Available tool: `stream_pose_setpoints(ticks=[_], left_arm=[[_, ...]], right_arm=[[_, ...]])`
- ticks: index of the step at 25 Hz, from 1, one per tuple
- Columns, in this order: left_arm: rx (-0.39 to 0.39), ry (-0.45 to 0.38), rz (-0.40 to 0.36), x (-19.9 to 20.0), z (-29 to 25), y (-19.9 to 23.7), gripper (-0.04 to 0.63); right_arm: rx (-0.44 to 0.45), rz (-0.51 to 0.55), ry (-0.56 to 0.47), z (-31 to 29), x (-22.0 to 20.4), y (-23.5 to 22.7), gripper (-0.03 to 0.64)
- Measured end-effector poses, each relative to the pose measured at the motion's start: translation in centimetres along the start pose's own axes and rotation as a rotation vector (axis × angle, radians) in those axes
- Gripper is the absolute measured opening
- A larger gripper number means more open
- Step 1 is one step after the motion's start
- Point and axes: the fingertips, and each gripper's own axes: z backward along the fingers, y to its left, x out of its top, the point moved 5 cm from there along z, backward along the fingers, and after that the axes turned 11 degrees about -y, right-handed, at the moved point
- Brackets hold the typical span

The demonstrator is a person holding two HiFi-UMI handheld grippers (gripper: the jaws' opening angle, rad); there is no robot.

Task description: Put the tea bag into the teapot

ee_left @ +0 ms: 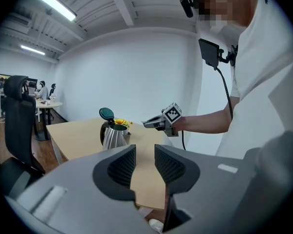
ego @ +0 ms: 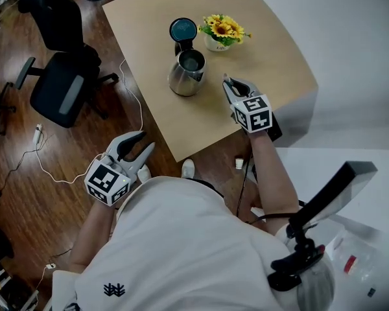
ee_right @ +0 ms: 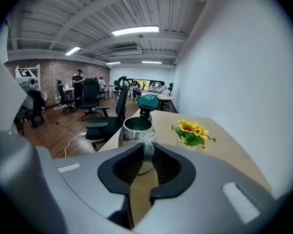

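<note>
Tea bag (ee_right: 148, 147) is pinched at the tips of the right gripper (ego: 227, 80), whose jaws press together on it, above the table (ego: 155, 118) just right of the teapot (ego: 187, 72) and not yet inside it. That teapot stands near the table's middle with its lid (ego: 183, 29) flipped open, sunflowers (ego: 223, 30) close by toward the far edge. Beyond the near edge, over the wooden floor (ego: 26, 186), the left gripper (ego: 146, 140) has its jaws spread with nothing between them
</note>
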Motion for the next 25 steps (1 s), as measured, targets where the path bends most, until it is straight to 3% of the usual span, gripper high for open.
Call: stream_pose_setpoints(ticks=[10, 25], left_arm=[[0.095, -0.027, 0.009, 0.0, 3.8, 2.4, 0.095], [0.192, -0.020, 0.018, -0.4, 7.0, 3.9, 0.095]], right_arm=[[0.079, 0.059, -0.034, -6.2, 5.1, 2.9, 0.055], [0.111, 0.089, 0.029, -11.3, 4.9, 3.6, 0.055]])
